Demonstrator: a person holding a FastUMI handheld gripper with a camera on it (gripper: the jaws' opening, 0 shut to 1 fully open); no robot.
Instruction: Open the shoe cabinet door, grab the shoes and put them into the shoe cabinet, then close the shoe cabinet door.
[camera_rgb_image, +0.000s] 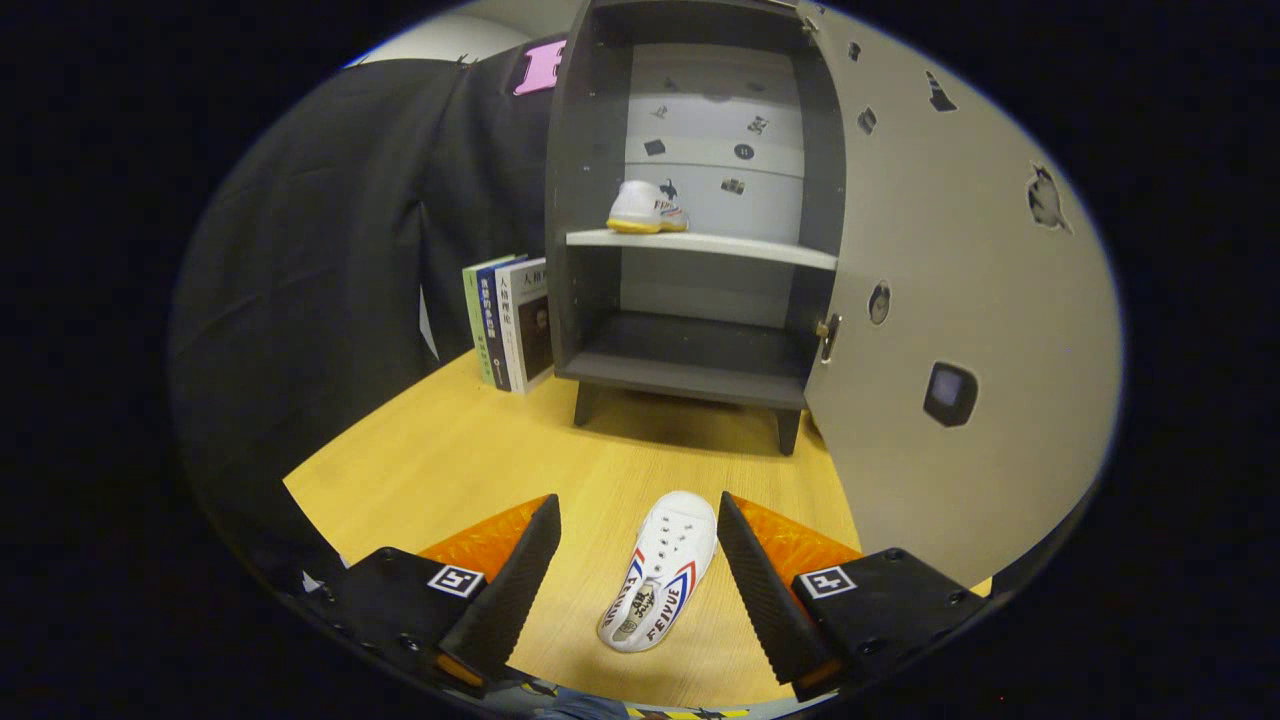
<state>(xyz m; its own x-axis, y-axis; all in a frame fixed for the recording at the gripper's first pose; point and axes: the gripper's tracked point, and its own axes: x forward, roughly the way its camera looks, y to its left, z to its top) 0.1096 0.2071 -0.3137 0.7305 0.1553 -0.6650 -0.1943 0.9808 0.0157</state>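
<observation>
The gripper (638, 515) hangs above the wooden table (440, 450) with its two black ribbed fingers (520, 580) spread wide apart, pressing on nothing. Between them, on the tabletop, lies a white shoe (660, 570) with red and blue stripes on its sides; its toe points away toward the cabinet and its opening faces the camera. The shoe sits closer to the right finger than the left, though whether it touches that finger cannot be told. Beyond the fingers stands the dark grey shoe cabinet (690, 200) on short legs, its door (960, 300) swung open to the right, pale on the face that shows and dotted with small stickers. Inside, a light shelf (700, 245) divides the cabinet, and a second white shoe (647, 208) with a yellowish sole rests on the left part of that shelf; the lower compartment holds nothing visible. Just to the left of the cabinet, a few books (510, 320) stand upright on the table against the black cloth.
</observation>
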